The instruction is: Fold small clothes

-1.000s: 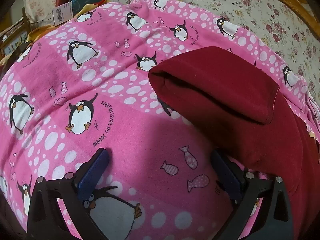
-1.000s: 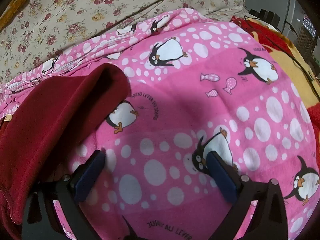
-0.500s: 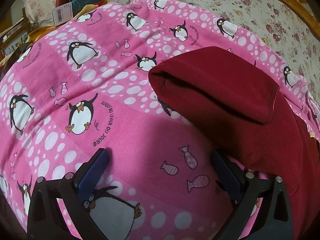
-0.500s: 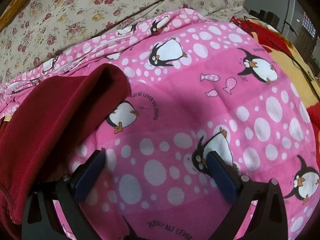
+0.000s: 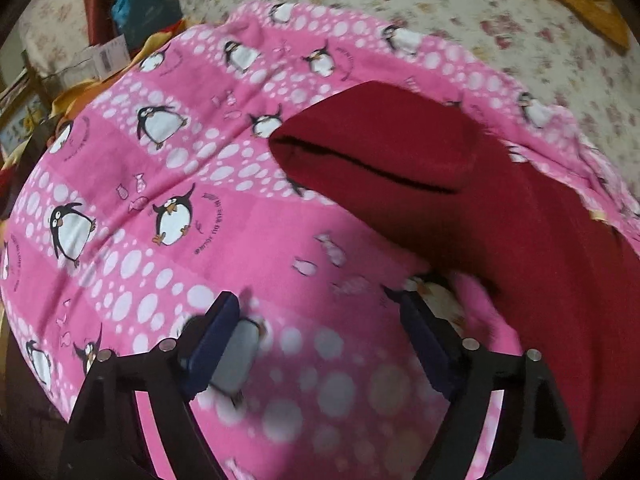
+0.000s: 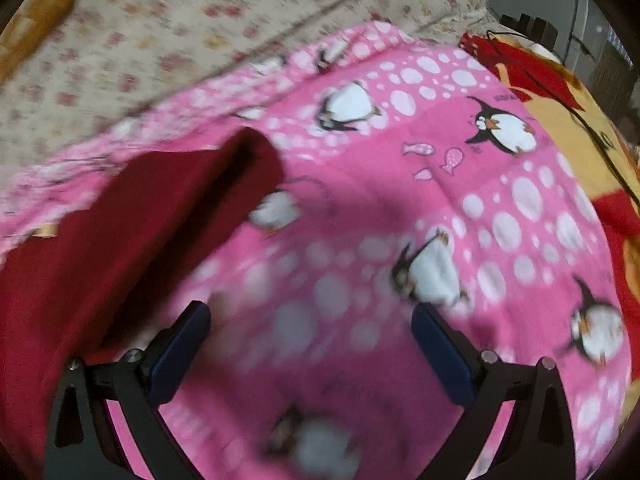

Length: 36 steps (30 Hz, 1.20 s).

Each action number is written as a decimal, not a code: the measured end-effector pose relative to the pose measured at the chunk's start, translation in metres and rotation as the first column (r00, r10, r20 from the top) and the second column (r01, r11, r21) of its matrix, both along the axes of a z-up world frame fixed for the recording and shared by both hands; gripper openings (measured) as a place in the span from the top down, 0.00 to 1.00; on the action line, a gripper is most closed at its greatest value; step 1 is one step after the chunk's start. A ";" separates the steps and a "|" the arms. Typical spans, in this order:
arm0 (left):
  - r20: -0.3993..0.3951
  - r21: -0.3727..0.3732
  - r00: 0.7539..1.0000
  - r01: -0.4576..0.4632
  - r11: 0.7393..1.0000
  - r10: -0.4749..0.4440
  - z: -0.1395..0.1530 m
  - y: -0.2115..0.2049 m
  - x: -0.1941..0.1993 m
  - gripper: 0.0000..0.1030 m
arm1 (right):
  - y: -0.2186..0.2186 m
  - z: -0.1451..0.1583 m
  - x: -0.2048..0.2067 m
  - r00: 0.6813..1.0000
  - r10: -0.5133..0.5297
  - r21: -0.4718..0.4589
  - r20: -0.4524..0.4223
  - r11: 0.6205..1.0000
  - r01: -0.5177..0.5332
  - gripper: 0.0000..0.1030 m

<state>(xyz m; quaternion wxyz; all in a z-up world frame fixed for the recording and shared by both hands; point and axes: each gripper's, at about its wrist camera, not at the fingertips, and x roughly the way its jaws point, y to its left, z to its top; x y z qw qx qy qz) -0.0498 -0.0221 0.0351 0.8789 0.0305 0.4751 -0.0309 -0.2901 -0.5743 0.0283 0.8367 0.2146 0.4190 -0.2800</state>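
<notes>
One dark red garment [image 5: 460, 184] lies partly folded on the pink penguin blanket [image 5: 192, 168] over the bed, one flap doubled over; further folds seem left. Two tools: the left hand-held gripper [image 5: 320, 320], jaws just narrowing on nothing, and the right hand-held gripper [image 6: 312, 336], released, grasp nothing.

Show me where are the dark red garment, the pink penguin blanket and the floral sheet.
dark red garment [image 5: 380, 148]: left wrist view, folded top layer.
pink penguin blanket [image 5: 248, 224]: left wrist view, bare middle.
floral sheet [image 6: 160, 32]: right wrist view, upper left area.
</notes>
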 end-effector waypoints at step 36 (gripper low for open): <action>0.170 -0.093 0.954 0.264 0.960 -0.246 0.052 -0.054 -0.062 0.52 | 0.302 0.072 0.045 0.902 0.402 0.099 0.160 0.902 -0.420 0.01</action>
